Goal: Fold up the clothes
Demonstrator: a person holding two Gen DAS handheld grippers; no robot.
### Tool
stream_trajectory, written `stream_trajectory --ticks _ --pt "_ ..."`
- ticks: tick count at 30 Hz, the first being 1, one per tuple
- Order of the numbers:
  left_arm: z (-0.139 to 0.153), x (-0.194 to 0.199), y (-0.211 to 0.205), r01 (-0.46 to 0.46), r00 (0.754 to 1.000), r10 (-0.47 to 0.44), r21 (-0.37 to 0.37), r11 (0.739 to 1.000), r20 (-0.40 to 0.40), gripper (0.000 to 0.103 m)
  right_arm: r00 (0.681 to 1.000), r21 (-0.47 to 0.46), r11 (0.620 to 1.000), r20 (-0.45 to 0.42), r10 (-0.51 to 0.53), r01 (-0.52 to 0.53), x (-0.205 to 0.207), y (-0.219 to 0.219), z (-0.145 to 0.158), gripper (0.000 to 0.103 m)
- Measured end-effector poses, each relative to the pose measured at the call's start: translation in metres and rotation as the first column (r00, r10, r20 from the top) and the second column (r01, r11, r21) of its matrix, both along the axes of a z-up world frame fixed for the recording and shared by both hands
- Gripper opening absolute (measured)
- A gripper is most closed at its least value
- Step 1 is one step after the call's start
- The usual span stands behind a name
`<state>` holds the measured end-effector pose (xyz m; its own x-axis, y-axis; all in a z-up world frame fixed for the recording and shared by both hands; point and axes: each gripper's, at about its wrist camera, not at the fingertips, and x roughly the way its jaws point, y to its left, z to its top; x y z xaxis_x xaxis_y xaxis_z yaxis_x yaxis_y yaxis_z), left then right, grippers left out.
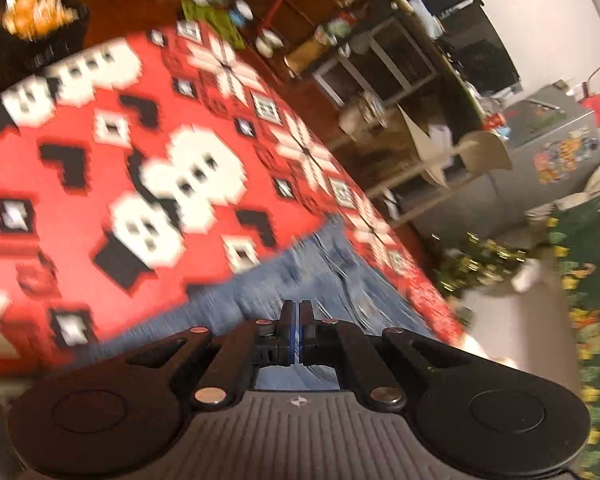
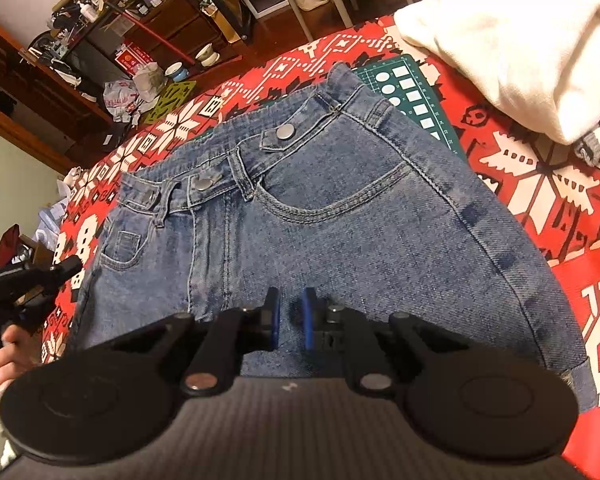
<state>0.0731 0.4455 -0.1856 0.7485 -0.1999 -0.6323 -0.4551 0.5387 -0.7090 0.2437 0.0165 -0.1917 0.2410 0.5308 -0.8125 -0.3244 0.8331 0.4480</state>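
Note:
Blue jeans (image 2: 340,208) lie flat, waistband away from me, on a red patterned cloth (image 2: 540,184). My right gripper (image 2: 291,312) sits low over the crotch area. Its blue pads stand a narrow gap apart and denim fills that gap. A turned-up hem (image 2: 580,380) shows at the lower right. In the right wrist view my left gripper (image 2: 74,265) is at the jeans' left edge, held by a hand (image 2: 4,352). The blurred left wrist view shows the left gripper (image 1: 299,306) shut, pads together, above the denim (image 1: 300,276). I see no cloth between its pads.
A white garment (image 2: 512,52) is heaped at the far right, beside a green cutting mat (image 2: 416,92) under the waistband. A black basket (image 1: 36,36) stands at one corner. Beyond the cloth are shelves (image 1: 380,72), a cardboard box (image 1: 460,148) and bowls (image 2: 176,70) on the floor.

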Motion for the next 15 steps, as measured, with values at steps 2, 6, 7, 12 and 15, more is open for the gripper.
stream_trajectory --ticks 2,6,7,12,15 --pt "-0.007 0.002 -0.014 0.051 0.998 -0.053 -0.057 0.997 -0.028 0.001 1.0 -0.005 1.0 0.001 0.006 -0.006 -0.001 0.001 0.0 0.013" --pt "-0.012 0.014 -0.047 0.152 0.982 -0.157 -0.051 0.987 -0.108 0.001 1.0 -0.013 1.0 0.002 0.012 -0.012 -0.002 0.003 -0.001 0.013" --pt "-0.012 0.02 -0.053 0.173 0.975 -0.173 -0.013 0.985 -0.142 0.002 1.0 -0.015 1.0 0.001 0.012 -0.012 -0.002 0.002 -0.001 0.013" --pt "-0.015 0.022 -0.046 0.161 0.974 -0.153 0.033 0.986 -0.167 0.002 1.0 -0.016 1.0 -0.004 -0.001 0.001 0.001 -0.001 -0.002 0.013" --pt "-0.012 0.015 -0.026 0.058 0.986 -0.044 0.082 0.995 -0.163 0.002 1.0 -0.02 1.0 -0.011 -0.009 0.008 0.003 -0.002 -0.003 0.013"
